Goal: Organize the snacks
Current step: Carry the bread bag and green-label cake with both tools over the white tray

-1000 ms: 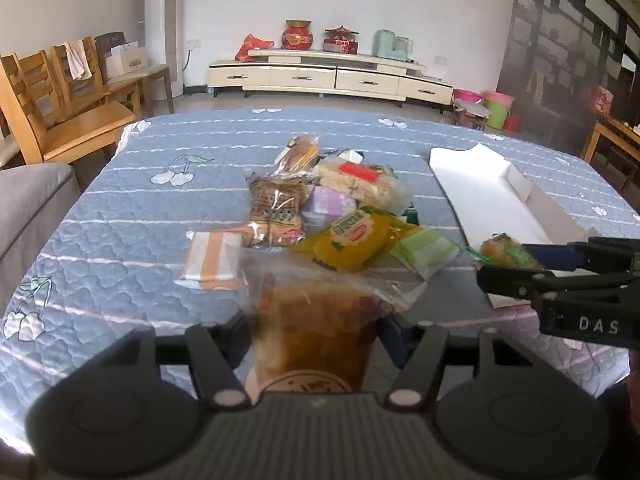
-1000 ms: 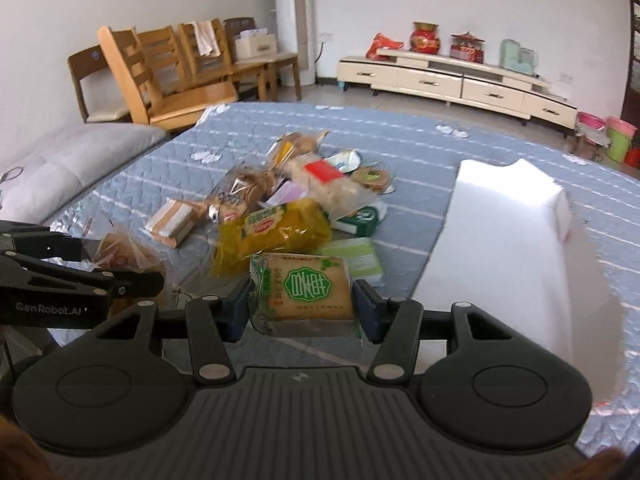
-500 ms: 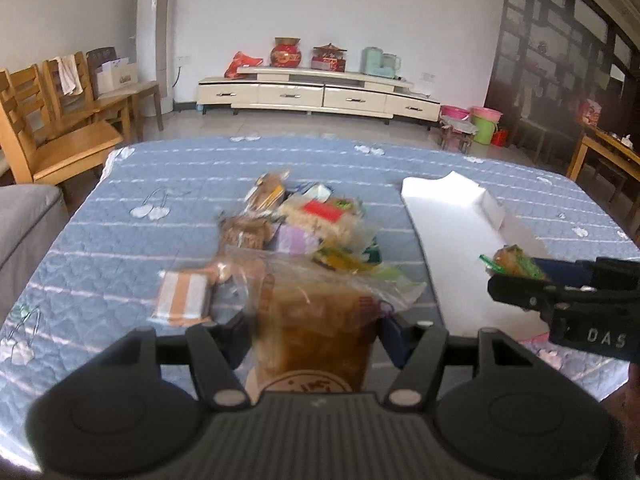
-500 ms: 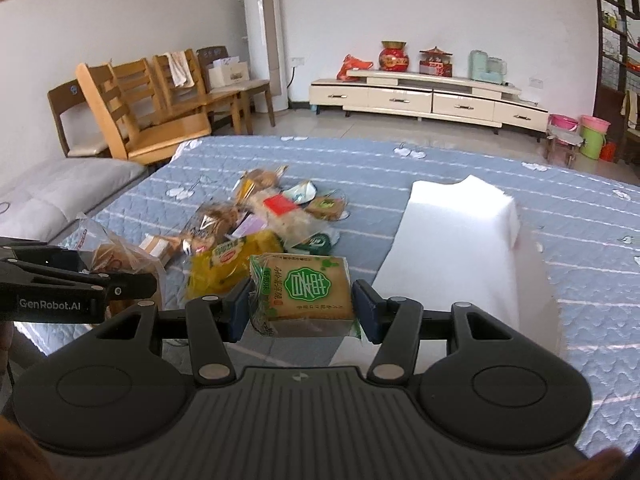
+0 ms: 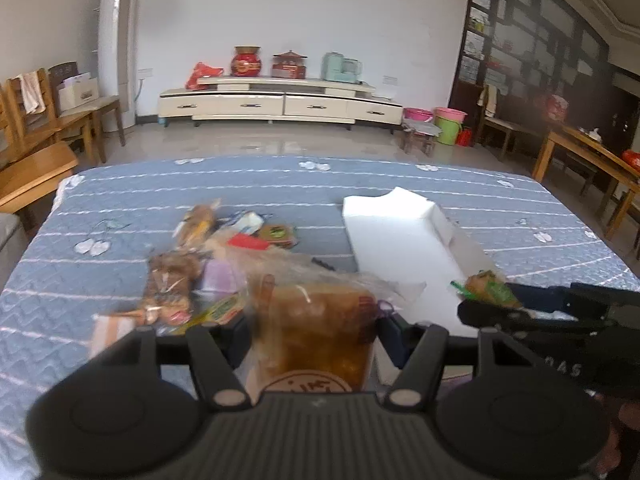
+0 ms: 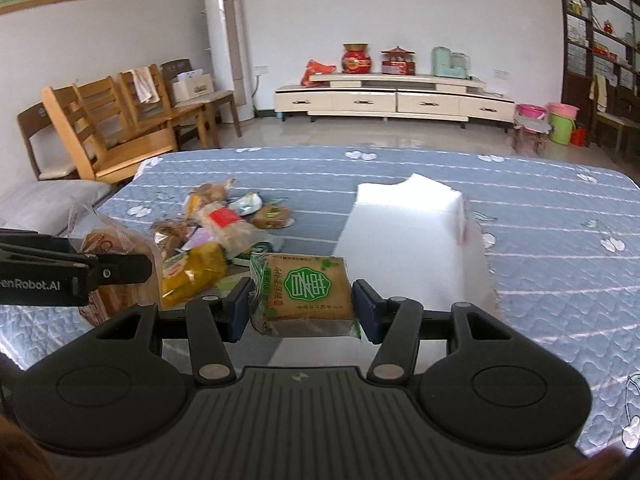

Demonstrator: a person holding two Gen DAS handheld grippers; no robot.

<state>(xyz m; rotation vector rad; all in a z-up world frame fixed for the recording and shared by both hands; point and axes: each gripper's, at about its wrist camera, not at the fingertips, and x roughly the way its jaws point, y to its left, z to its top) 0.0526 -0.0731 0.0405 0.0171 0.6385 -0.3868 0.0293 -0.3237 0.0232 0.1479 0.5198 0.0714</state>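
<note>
Gripping a clear-wrapped brown pastry (image 5: 316,328) — left hand-held gripper (image 5: 316,334) (glossy, crinkled).

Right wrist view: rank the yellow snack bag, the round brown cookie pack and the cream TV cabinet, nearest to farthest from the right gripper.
From the right gripper:
1. Yellow snack bag, just left of it.
2. Round brown cookie pack, at the pile's far edge.
3. Cream TV cabinet, against the back wall.

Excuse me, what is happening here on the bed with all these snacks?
A person is sorting snacks with two tools. The left hand-held gripper is shut on a clear bag of brown pastry; the right hand-held gripper is shut on a green-labelled cracker pack. More snacks lie beside a white box.
</note>
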